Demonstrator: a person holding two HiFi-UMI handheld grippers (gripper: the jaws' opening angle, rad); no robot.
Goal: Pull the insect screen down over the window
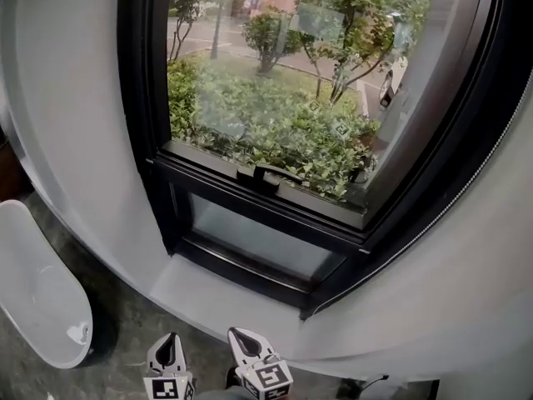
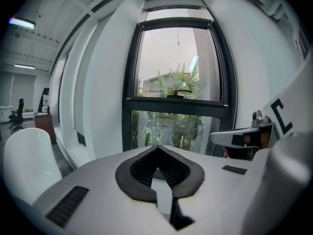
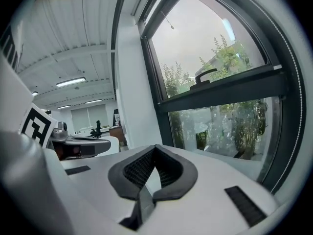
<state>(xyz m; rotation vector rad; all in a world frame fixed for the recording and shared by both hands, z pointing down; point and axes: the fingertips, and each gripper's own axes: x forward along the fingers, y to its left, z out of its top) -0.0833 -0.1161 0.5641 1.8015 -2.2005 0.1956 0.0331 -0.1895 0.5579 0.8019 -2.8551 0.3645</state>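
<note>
Near me, below the window (image 1: 250, 200), my left gripper (image 1: 169, 350) and right gripper (image 1: 246, 343) have their fingers closed and empty. Its insect screen (image 2: 173, 4) sits rolled up at the far top.

The right gripper (image 3: 155, 147), jaws together and empty, faces the dark-framed window (image 3: 220, 94) with its handle (image 3: 197, 78) on the crossbar.
</note>
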